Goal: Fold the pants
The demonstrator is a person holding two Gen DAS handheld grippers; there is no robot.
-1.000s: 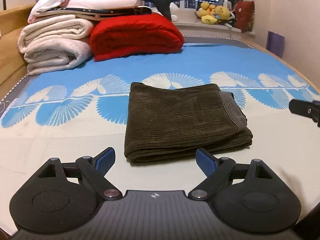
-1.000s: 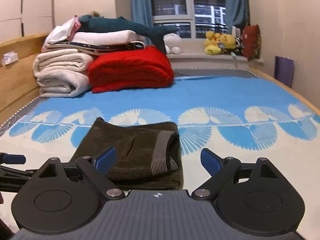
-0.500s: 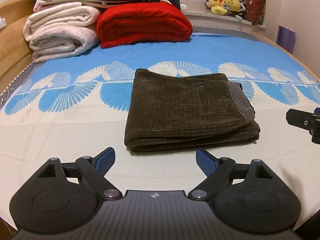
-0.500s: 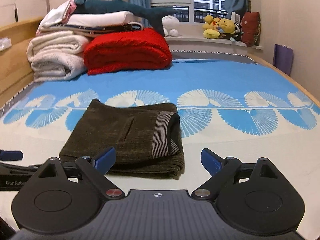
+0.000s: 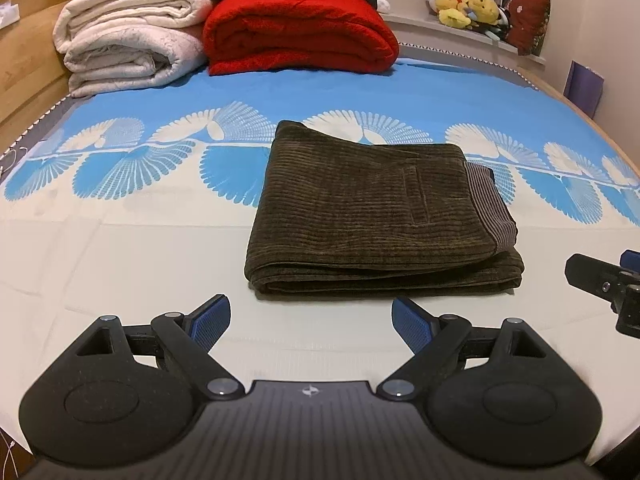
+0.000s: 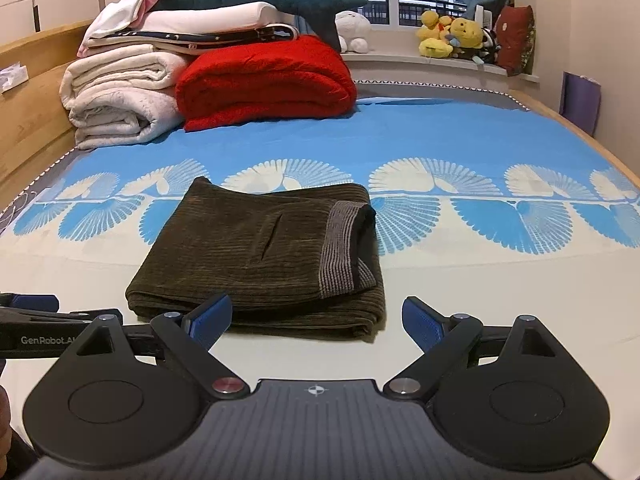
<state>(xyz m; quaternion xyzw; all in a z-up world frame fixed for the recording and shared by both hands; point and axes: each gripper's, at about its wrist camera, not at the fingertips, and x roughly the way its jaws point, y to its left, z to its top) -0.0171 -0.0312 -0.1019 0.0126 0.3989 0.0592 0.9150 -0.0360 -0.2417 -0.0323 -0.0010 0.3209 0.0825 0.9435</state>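
The pants point(image 5: 380, 216) are seen folded into a compact, roughly square stack of several layers, laid flat on the bed sheet point(image 5: 120, 248) where its blue fan-patterned band meets the plain cream part. Dark olive-brown corduroy is shown, with fine ribs running across the top face and a slit pocket point(image 6: 268, 240) stitched near the middle. A grey, finely striped waistband point(image 6: 340, 248) is turned up along the right-hand edge, with darker lining exposed beside it. The near edge is made of rounded, stacked folds.

The left gripper point(image 5: 310, 322) is held just short of that near edge, its blue ribbed pads spread wide with nothing between them. The right gripper point(image 6: 316, 320) is likewise spread apart and empty, near the stack's right corner.

Behind, a plush red blanket point(image 6: 264, 80) and rolled cream bedding point(image 6: 116, 100) are piled at the headboard.
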